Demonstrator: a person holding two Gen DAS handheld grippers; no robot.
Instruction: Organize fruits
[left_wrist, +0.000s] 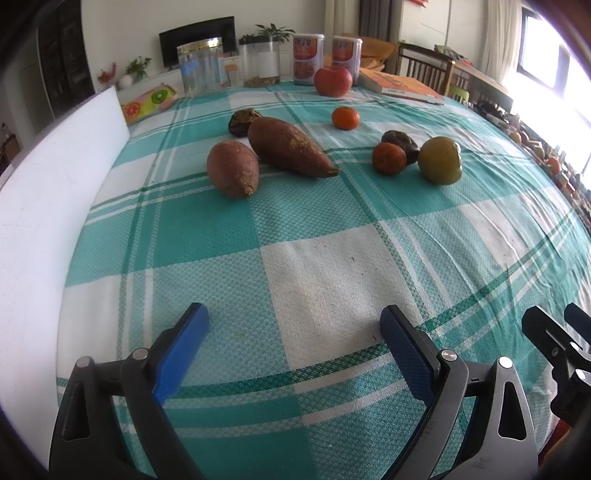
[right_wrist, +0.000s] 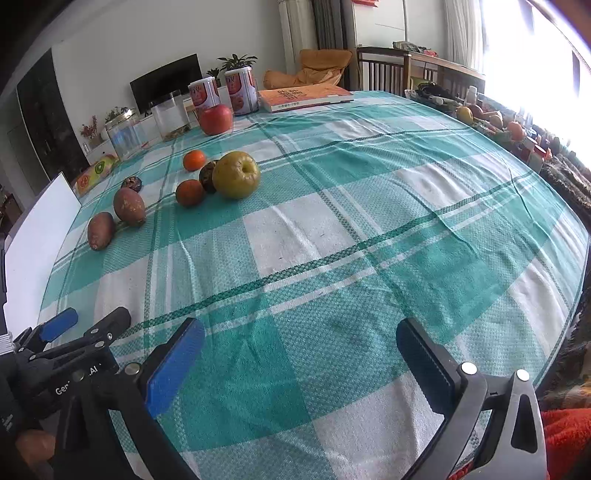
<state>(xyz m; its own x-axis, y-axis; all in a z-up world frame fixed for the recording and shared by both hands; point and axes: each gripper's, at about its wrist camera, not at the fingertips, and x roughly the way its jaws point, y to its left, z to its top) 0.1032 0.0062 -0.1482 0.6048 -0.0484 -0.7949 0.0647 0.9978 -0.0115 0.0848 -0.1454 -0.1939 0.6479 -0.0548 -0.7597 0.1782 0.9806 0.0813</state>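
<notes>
Left hand-held gripper (left_wrist: 295, 345), right hand-held gripper (right_wrist: 300, 349) both wide, unladen; clear jar (left_wrist: 202, 66) looks empty.

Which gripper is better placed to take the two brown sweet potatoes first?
Left, probably. The open left gripper faces the two brown sweet potatoes straight ahead; from the open right gripper they lie far off to its left.

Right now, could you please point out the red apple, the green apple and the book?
red apple (left_wrist: 332, 81), left wrist view, front skin.
green apple (right_wrist: 236, 174), right wrist view, near stem.
book (right_wrist: 303, 95), right wrist view, cover.
</notes>
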